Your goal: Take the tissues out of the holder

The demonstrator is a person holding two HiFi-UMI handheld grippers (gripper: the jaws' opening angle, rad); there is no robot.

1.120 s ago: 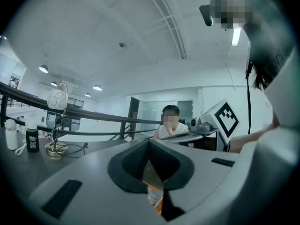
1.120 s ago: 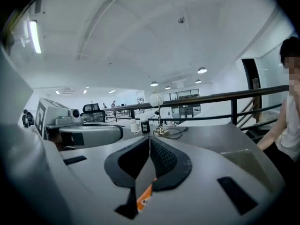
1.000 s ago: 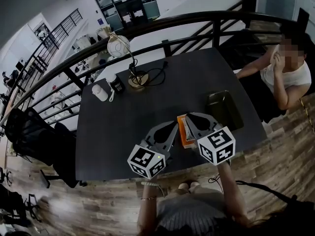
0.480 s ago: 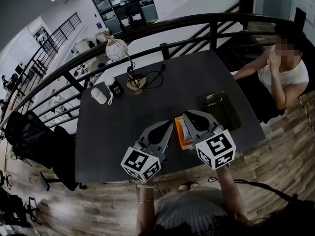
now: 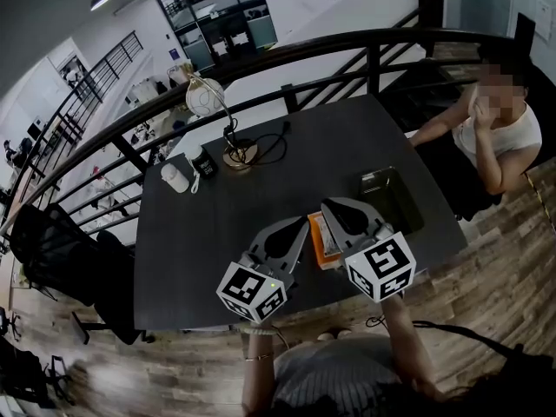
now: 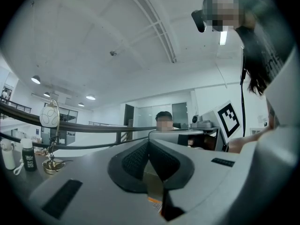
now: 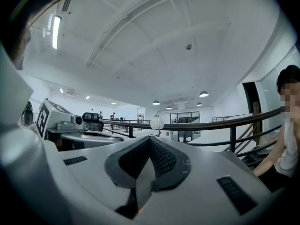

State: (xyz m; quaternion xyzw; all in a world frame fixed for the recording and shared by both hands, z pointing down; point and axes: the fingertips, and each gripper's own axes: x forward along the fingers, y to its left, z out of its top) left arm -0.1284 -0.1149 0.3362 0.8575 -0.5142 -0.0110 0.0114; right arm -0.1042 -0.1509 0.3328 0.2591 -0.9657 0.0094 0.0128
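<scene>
An orange tissue pack (image 5: 326,248) lies flat on the dark table (image 5: 226,224) near its front edge. It shows between my two grippers, which partly hide it. A dark green oblong holder (image 5: 393,196) sits to its right, apart from it. My left gripper (image 5: 304,224) hovers just left of the pack, jaws shut with nothing in them. My right gripper (image 5: 327,205) hangs over the pack's far end, also shut and empty. In the left gripper view the closed left gripper (image 6: 149,143) has a sliver of the orange pack (image 6: 154,201) below it. The right gripper (image 7: 150,140) shows closed tips.
A brass desk lamp (image 5: 228,142) with a trailing cable, a white bottle (image 5: 175,177) and a dark bottle (image 5: 202,161) stand at the table's far left. A black railing (image 5: 287,55) runs behind the table. A person (image 5: 495,137) sits at the right side. An office chair (image 5: 61,250) stands to the left.
Both grippers stay shut beside the orange pack. The left one has drifted slightly left and toward me; the right one has barely moved.
</scene>
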